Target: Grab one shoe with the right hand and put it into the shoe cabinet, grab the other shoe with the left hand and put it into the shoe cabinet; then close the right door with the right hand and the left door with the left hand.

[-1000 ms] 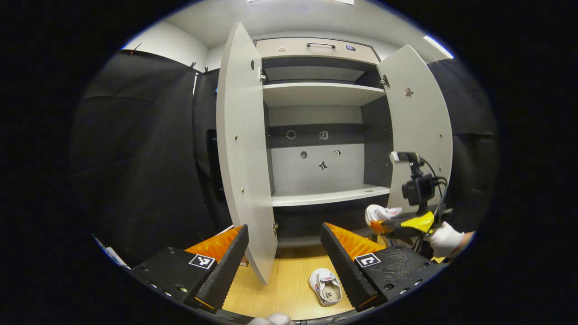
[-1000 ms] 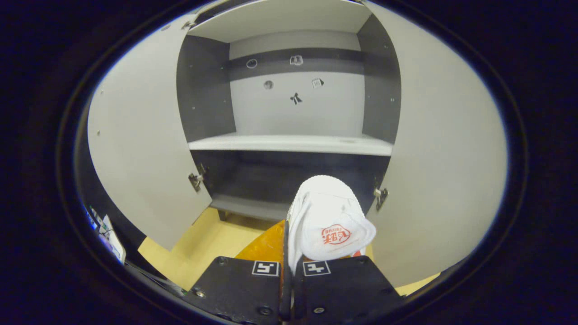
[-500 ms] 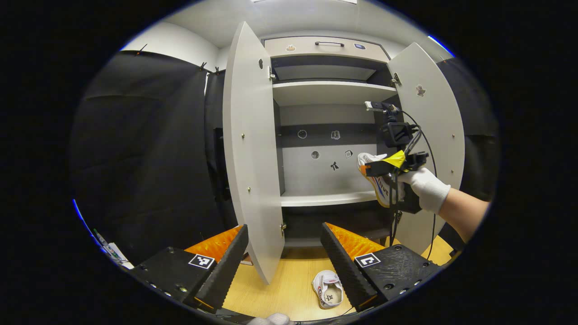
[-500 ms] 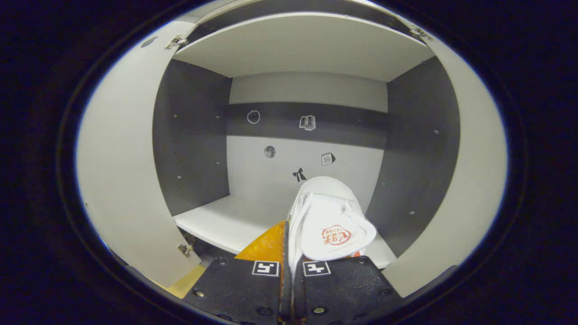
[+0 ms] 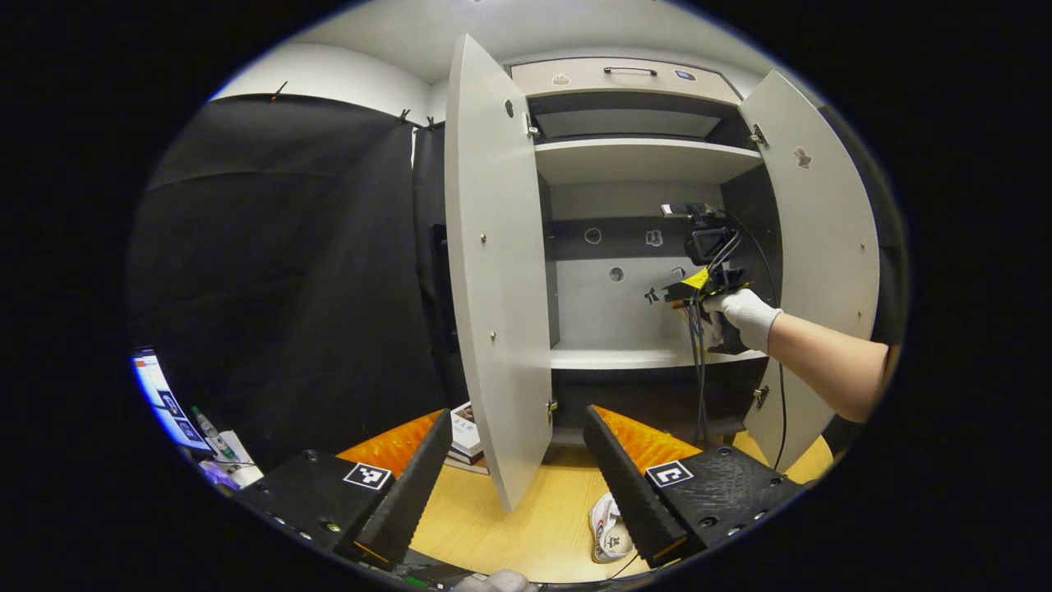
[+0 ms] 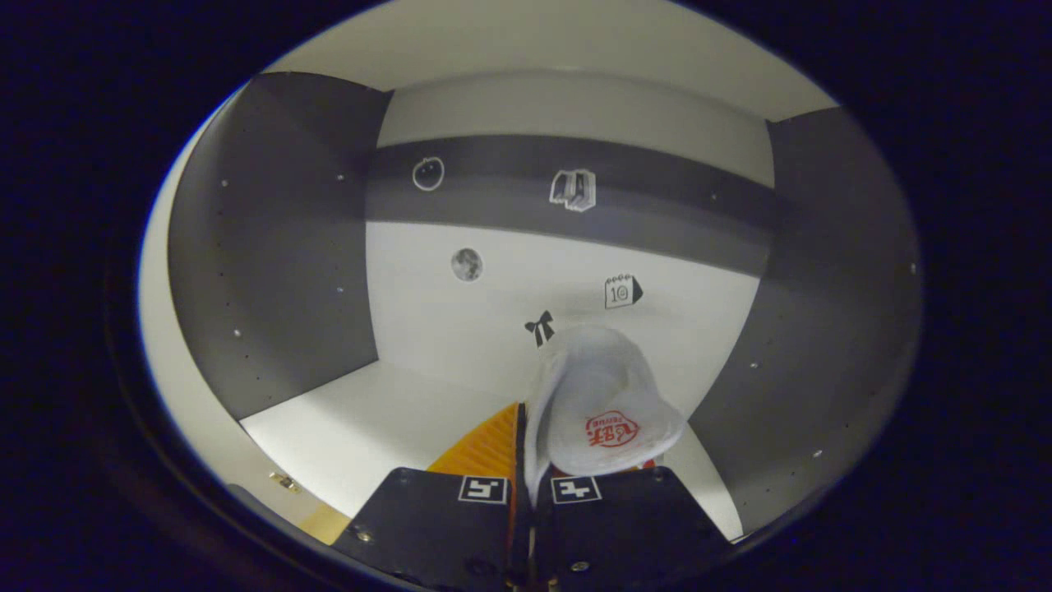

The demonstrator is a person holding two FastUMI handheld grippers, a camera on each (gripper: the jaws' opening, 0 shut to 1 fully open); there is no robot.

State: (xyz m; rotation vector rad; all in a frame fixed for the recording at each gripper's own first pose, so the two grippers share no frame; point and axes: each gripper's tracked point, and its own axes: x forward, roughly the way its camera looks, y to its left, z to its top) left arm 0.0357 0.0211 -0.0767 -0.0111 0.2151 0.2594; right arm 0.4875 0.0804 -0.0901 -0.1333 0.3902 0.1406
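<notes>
On the floor, nearest: second shoe lies beside the left gripper, whose fingers stand wide apart.
Right gripper: fingers clamped on the held shoe, over the middle shelf.
Held shoe's axis: lengthwise away from the camera, toe toward the cabinet's back wall.
Doors: left door and right door open.

black curtain left | books on wooden floor | bottle lower left
</notes>
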